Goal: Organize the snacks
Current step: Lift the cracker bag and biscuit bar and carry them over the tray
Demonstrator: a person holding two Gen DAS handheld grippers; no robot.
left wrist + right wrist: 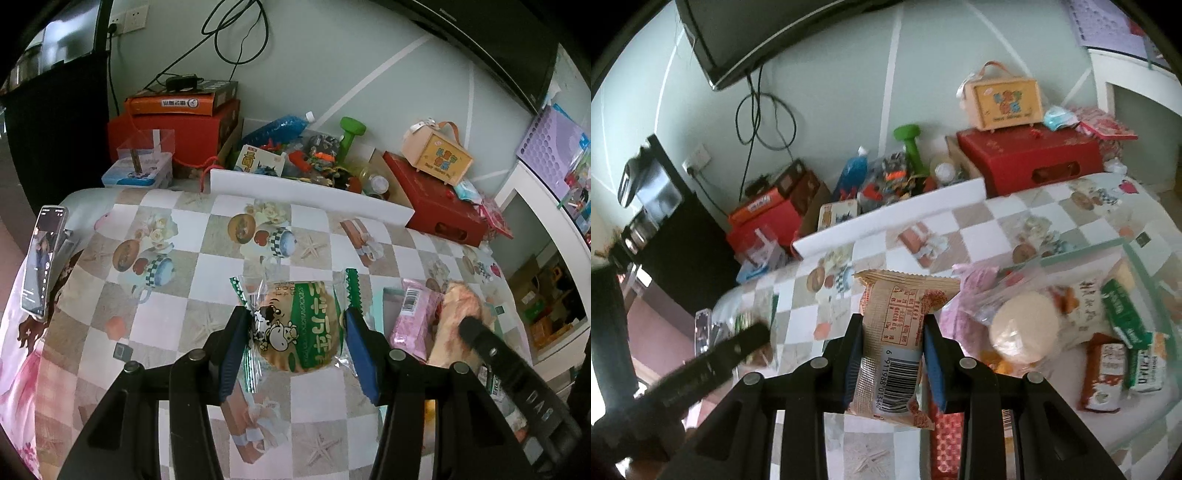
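My left gripper [295,321] is shut on a round rice cracker in a clear and green wrapper with a cow picture [299,328], held above the checked tablecloth [184,295]. My right gripper [894,328] is shut on a beige and orange snack pack with a barcode [897,347], held upright above the table. To its right a clear container [1145,258] holds several snacks: a round pale cracker [1023,328], green packs [1123,314] and a red pack [1104,373]. A pink snack pack [410,317] lies at the right in the left wrist view.
A white board [314,192] stands along the table's far edge. Behind it are red boxes [439,199], a green dumbbell [351,133], a toy case [439,151] and clutter. A phone [42,258] stands at the left edge. The other gripper [701,369] shows blurred at the left.
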